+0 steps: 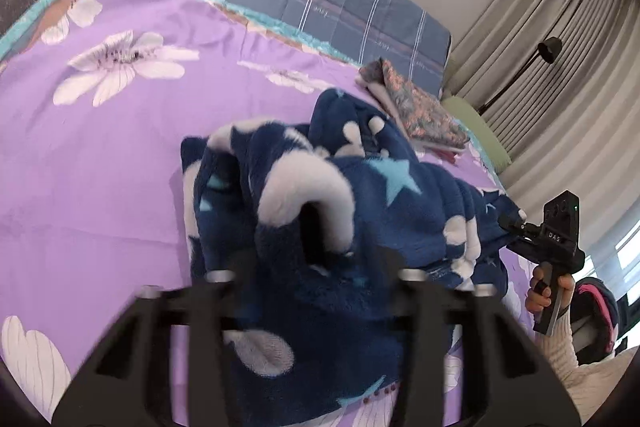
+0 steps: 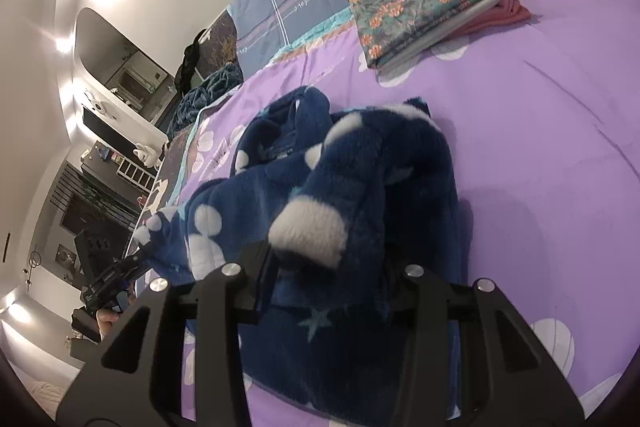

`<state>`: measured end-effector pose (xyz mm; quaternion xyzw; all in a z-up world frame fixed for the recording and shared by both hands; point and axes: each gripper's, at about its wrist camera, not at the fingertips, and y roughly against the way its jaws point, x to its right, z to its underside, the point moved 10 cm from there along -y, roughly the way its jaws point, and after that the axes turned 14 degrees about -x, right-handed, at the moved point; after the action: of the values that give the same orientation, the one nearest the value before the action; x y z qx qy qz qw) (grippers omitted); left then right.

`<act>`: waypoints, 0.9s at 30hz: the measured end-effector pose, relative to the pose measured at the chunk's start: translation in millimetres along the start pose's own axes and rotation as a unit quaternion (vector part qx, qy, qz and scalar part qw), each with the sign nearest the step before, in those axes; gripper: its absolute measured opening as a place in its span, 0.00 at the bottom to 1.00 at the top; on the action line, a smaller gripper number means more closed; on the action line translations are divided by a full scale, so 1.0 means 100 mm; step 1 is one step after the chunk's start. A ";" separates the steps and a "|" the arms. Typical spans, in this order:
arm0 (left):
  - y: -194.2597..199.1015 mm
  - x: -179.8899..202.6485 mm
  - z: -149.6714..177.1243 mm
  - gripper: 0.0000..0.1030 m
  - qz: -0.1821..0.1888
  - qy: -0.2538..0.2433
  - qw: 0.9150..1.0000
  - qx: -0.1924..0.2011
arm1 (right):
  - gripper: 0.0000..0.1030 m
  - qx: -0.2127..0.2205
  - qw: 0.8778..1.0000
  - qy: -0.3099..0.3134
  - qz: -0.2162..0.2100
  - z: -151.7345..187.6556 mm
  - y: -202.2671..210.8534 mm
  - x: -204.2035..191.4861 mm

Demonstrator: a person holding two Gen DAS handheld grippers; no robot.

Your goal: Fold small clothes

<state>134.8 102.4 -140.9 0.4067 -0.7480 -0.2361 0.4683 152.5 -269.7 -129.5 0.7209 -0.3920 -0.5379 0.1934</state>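
The blue fleece garment (image 1: 360, 195) lies bunched on the purple bedspread (image 1: 100, 155), draped over and between both pairs of my fingers. My left gripper (image 1: 316, 267) has a fold of fleece between narrow jaws; whether it pinches I cannot tell. My right gripper (image 2: 332, 267) likewise has fleece bunched between its jaws, grip unclear. Beyond the fingertips, a folded stack (image 2: 424, 3) sits finished. This piece is only partly folded, I judge; flattening remains.
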 end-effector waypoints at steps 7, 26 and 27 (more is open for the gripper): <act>0.19 0.22 -0.49 0.09 0.043 -0.014 0.998 0.051 | 0.11 0.020 0.997 -0.026 -0.072 -0.27 0.11 -0.11; -0.36 -0.82 -1.18 0.78 -0.028 0.078 0.997 -0.002 | 0.61 0.010 0.998 -0.054 0.035 -1.12 -0.21 0.65; -0.48 -0.83 -1.19 0.78 -0.012 0.083 0.996 -0.021 | 0.61 -0.005 0.998 -0.053 0.031 -1.14 -0.27 0.69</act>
<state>278.6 147.9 -164.4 0.4239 -0.6966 -0.2224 0.5344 276.0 -322.9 -151.9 0.6783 -0.4212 -0.5706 0.1924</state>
